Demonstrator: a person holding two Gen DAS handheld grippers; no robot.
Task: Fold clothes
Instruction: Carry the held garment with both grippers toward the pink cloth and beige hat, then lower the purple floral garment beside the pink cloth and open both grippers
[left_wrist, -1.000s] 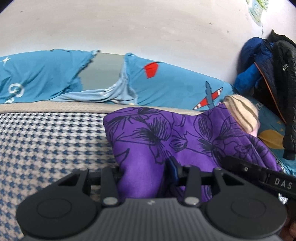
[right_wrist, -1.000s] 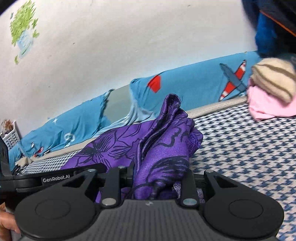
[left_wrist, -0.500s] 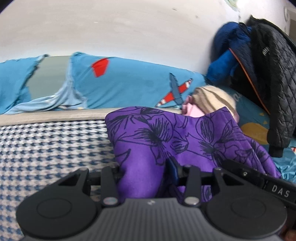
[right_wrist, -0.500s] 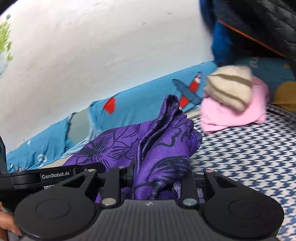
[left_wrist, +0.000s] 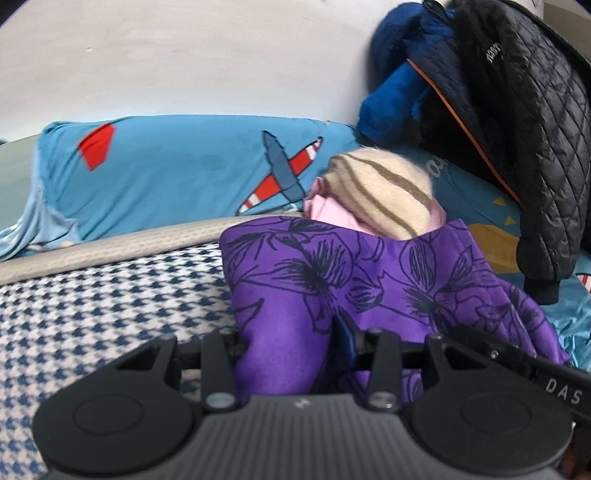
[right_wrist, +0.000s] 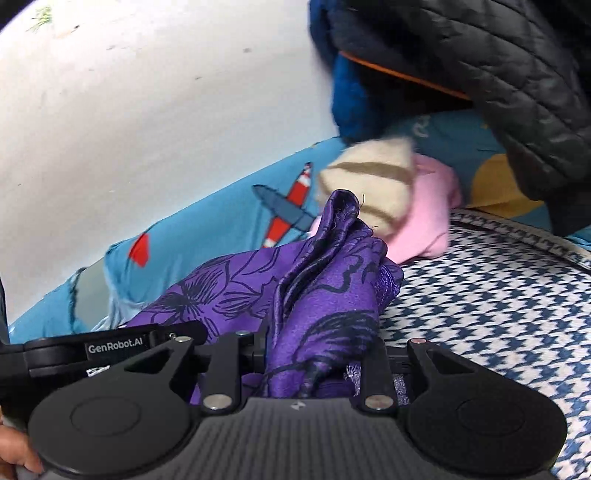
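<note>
Both grippers have slid sideways along the bed since a second ago, and they took the purple cloth with them. Back then the folded pile sat far off to the side. Now the pile is right behind the cloth, and the dark jackets fill the top corner.

The bed is the biggest thing, with a blue and white checked cover. A blue sheet with a plane on it runs along the wall. The jackets hang above the far end. The pile has a pink piece at the bottom and a cream striped piece on top.

The purple cloth has dark flowers on it. It is held up over the bed, between the two grippers, just in front of the pile. It looks thin, shiny and very soft, so I think it is light and floppy and may slip. It looks best to hold it at the edges or corners, with plenty of cloth in the grip.

The left gripper is pinched tight on one end of the cloth. The right gripper is pinched tight on a thick bunch of the other end, and a crumpled tip sticks up past it.

The long way of the cloth runs side to side, from one gripper to the other. It does not point at the pile or the wall.
</note>
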